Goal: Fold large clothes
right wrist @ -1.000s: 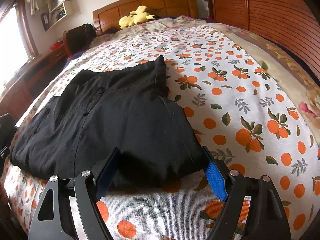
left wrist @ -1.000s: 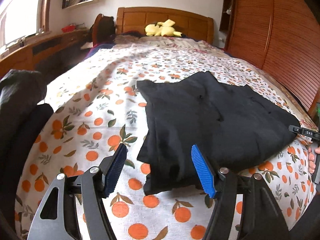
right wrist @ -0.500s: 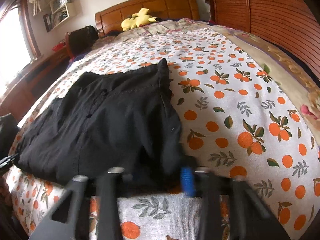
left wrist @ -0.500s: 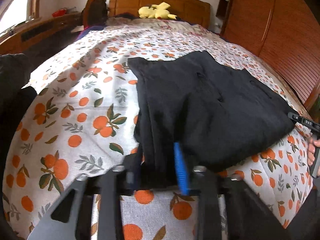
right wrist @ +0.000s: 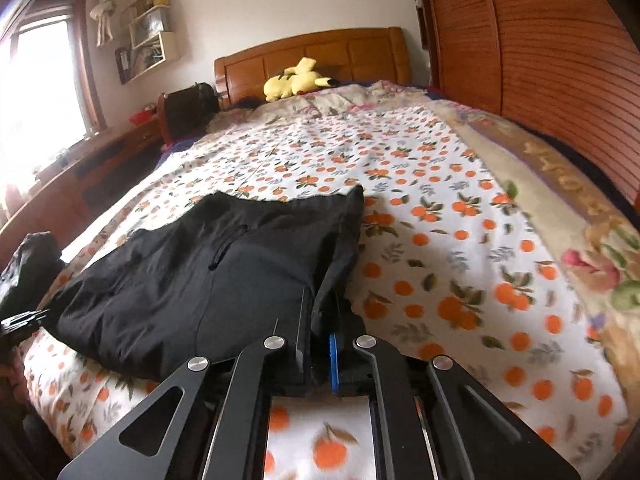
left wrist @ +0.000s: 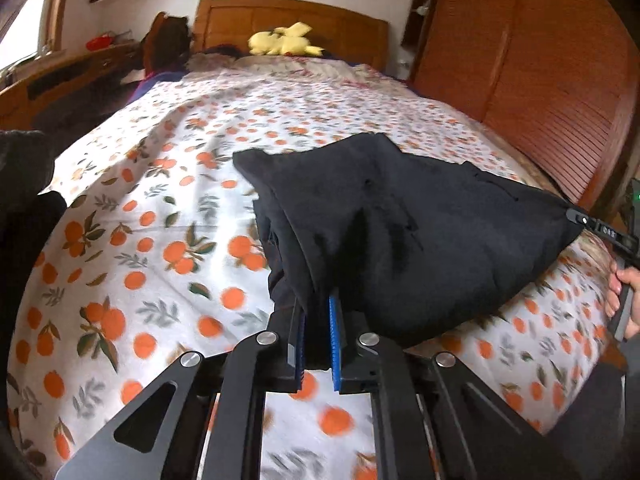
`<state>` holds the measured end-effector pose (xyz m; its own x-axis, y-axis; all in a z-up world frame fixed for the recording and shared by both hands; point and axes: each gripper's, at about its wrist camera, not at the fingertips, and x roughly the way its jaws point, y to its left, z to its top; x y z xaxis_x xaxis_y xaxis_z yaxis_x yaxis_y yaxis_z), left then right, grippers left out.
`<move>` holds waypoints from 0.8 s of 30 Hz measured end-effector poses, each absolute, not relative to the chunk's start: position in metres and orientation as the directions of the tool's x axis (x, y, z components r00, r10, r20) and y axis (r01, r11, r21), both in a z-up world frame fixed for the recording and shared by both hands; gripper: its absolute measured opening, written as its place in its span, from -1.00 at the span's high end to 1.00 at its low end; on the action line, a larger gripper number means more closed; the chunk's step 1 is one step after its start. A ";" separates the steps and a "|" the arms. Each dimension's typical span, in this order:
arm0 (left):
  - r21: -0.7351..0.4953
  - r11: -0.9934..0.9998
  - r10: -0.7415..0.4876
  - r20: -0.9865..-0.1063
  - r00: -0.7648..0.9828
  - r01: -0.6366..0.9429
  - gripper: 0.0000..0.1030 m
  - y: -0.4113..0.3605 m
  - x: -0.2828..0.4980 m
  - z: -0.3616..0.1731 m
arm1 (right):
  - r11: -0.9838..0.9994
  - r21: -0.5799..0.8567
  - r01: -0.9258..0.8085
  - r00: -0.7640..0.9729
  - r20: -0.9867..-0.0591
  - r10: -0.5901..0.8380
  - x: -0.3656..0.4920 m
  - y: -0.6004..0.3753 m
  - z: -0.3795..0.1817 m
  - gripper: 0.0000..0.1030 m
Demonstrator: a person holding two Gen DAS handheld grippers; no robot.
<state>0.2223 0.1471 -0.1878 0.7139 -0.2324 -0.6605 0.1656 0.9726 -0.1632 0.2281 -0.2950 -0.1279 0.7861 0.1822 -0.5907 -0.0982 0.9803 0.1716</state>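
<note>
Both grippers are clamped on the black garment (left wrist: pixel 400 240): the left gripper (left wrist: pixel 318 344) has just been closing and now pinches the bunched near-left corner between its blue ribbed pads (left wrist: pixel 334 344), and the right gripper (right wrist: pixel 320 344), also just closed, pinches the near-right corner, cloth filling the narrow slit between its jaws. In the left wrist view the right gripper's black tip and the hand (left wrist: pixel 622 300) holding it show at the garment's far right corner. The garment is matte, dark and soft, folded into a rough rectangle of several layers, with a small zip or seam line near its middle; its near edge is raised off the bed and drawn fairly taut between the two grips, while its far edge lies on the bedspread (right wrist: pixel 440 240). It sits at the foot of the bed, somewhat nearer the left side. The bedspread is white cotton printed with oranges and leaves, and runs open and flat toward the wooden headboard (right wrist: pixel 312 56), where a yellow plush toy (right wrist: pixel 296 80) lies. Slatted wooden wardrobe doors (right wrist: pixel 540 60) stand close along the bed's right edge.
</note>
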 end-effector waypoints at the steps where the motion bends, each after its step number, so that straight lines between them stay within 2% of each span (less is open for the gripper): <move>1: -0.161 0.970 -0.242 -0.659 0.712 0.180 0.81 0.141 0.215 -0.188 | 0.982 0.165 -0.097 0.792 -0.584 0.177 0.220 -0.301 -0.122 0.91; 8: -0.116 0.969 -0.239 -0.662 0.710 0.218 0.81 0.116 0.187 -0.195 | 0.987 0.117 -0.113 0.793 -0.587 0.160 0.187 -0.309 -0.100 0.91; 13: -0.145 0.967 -0.251 -0.663 0.705 0.208 0.79 0.125 0.192 -0.199 | 0.987 0.084 -0.137 0.803 -0.574 0.160 0.189 -0.285 -0.087 0.91; 24: -0.121 0.972 -0.229 -0.653 0.722 0.200 0.75 0.125 0.187 -0.195 | 0.940 -0.017 -0.340 0.808 -0.516 0.283 0.189 -0.170 -0.045 0.91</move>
<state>0.1871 0.1246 -0.1952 0.7217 -0.2295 -0.6530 0.1996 0.9724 -0.1210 0.1890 -0.1703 -0.0450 0.8084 0.2832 -0.5160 -0.3405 0.9401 -0.0174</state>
